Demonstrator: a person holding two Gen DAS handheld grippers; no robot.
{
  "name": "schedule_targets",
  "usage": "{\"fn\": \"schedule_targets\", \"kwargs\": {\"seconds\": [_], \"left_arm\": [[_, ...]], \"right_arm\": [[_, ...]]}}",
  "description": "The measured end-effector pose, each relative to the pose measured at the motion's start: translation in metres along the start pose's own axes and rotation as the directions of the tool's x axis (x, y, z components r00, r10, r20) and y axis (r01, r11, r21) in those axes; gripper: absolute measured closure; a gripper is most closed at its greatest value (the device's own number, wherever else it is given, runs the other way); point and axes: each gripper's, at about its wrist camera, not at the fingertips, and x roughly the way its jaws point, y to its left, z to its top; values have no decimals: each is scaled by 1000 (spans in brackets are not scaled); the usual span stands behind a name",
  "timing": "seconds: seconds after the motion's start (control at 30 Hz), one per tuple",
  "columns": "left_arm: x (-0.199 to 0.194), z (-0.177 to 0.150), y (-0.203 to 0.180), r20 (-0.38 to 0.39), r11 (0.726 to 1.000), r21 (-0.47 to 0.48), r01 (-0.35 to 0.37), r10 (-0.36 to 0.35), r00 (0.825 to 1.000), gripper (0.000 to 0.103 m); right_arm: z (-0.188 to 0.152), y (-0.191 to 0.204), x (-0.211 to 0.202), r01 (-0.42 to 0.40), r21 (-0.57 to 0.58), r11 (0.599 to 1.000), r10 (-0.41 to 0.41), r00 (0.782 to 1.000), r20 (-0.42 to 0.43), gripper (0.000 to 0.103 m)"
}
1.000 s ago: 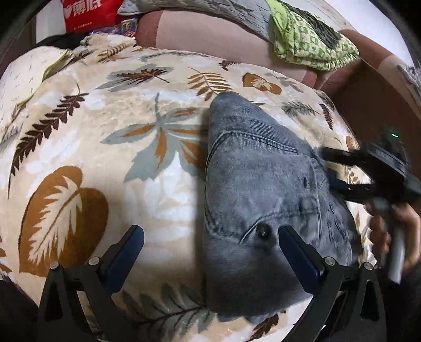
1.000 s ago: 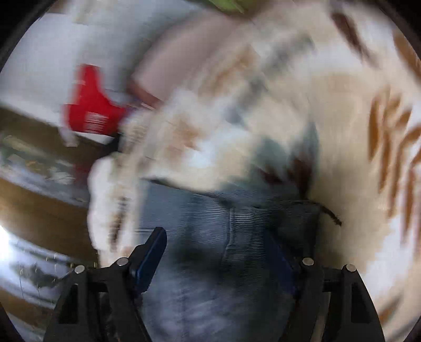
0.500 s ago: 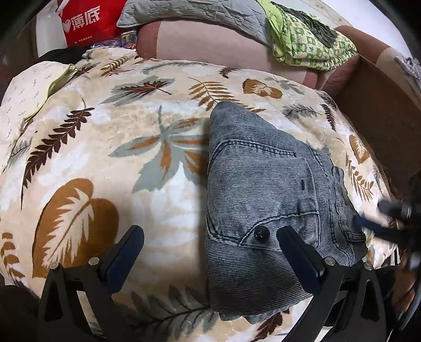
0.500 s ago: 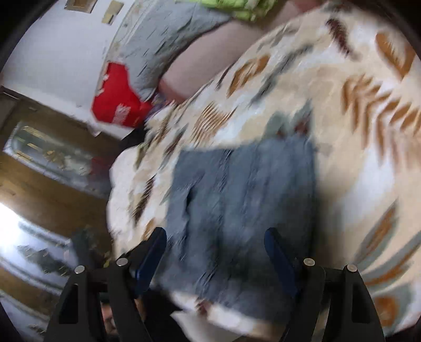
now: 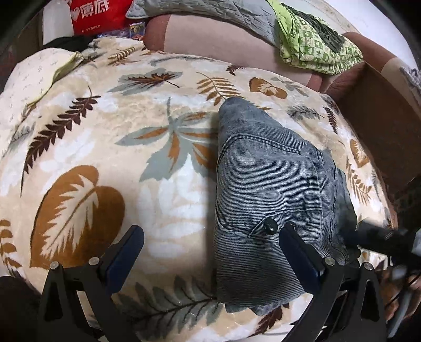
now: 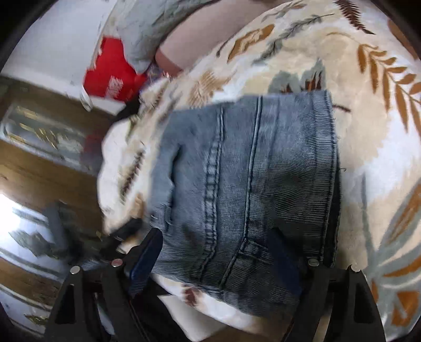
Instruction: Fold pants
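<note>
Pants (image 5: 265,200), grey-blue denim, folded into a compact bundle, lying on a leaf-patterned blanket (image 5: 105,147) near its right edge; back pocket with a dark button (image 5: 270,226) facing up in the left wrist view, seams and a belt loop showing in the right wrist view (image 6: 247,189). Left tongs (image 5: 210,259) hovering over the near end of the bundle, spread wide, holding nothing: one blue-padded finger above bare blanket, the other above the denim just beside the button. Right tongs (image 6: 218,259) likewise spread wide and empty, both fingers over the near edge of the bundle; seen also from the left wrist view as a dark blurred shape (image 5: 379,240) at the right edge of the pants, contact with the cloth impossible to tell through the blur. Beyond the blanket, a pinkish-brown sofa back (image 5: 223,39) carrying a grey quilted cover (image 5: 200,10) and a crumpled green patterned cloth (image 5: 313,44). Further left, a red bag with white lettering (image 5: 97,15). Wooden floor (image 6: 26,179) beside the blanket in the right wrist view.
</note>
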Motion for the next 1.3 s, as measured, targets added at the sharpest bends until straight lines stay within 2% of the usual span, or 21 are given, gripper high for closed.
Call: {"fn": "schedule_targets", "kwargs": {"seconds": [0.07, 0.13, 0.23, 0.27, 0.3, 0.4, 0.47, 0.53, 0.6, 0.73, 0.83, 0.9, 0.93, 1.0, 1.1, 1.3], "left_arm": [[2, 3, 4, -7, 1000, -16, 7, -7, 1000, 1], [6, 10, 7, -30, 997, -47, 69, -70, 997, 0], [16, 23, 8, -47, 982, -90, 164, -169, 985, 0], [19, 27, 6, -50, 980, -94, 174, -179, 983, 1], [23, 31, 4, -58, 976, -96, 196, -202, 978, 1], [33, 43, -6, -95, 953, -95, 287, -295, 951, 1], [42, 48, -12, -124, 938, -97, 332, -343, 931, 1], [53, 48, -14, -155, 930, -112, 350, -365, 918, 1], [64, 46, -15, -190, 933, -118, 341, -358, 914, 1], [67, 42, -24, -185, 944, -67, 322, -329, 926, 2], [67, 44, -22, -186, 937, -91, 338, -349, 918, 2], [68, 45, -19, -186, 946, -94, 311, -323, 928, 12], [68, 45, -20, -186, 954, -77, 289, -299, 936, 13], [66, 42, -24, -174, 964, -49, 263, -267, 948, 14], [65, 37, -26, -150, 971, -24, 238, -239, 959, 14], [64, 36, -27, -147, 972, 12, 233, -229, 962, 13]], "right_arm": [[4, 3, -26, -5, -11, 1000, 6, 997, 79, 19], [9, -4, -45, 6, 2, 1000, -7, 994, 112, 19], [14, -32, -51, 40, 84, 996, -47, 996, 81, 19], [14, -41, -49, 46, 109, 993, -53, 996, 65, 19], [15, -49, -46, 27, 124, 992, -33, 998, 50, 19], [22, -57, -35, -34, 147, 989, 31, 999, 22, 19], [28, -58, -24, -19, 146, 989, 19, 1000, 5, 19], [32, -67, -18, -13, 173, 985, 15, 1000, -12, 19], [36, -67, -10, -38, 180, 983, 42, 999, -20, 18], [43, -54, -1, -32, 137, 990, 37, 999, -31, 18], [44, -50, -4, -98, 141, 985, 98, 995, 3, 20], [44, -48, -3, -69, 115, 991, 70, 998, -1, 21], [44, -50, 2, -31, 115, 993, 33, 999, -15, 23], [43, -56, 6, -27, 127, 992, 30, 999, -20, 24], [43, -52, 9, -12, 109, 994, 15, 1000, -26, 21], [40, -43, 13, 1, 48, 999, 0, 1000, -17, 10]]}}
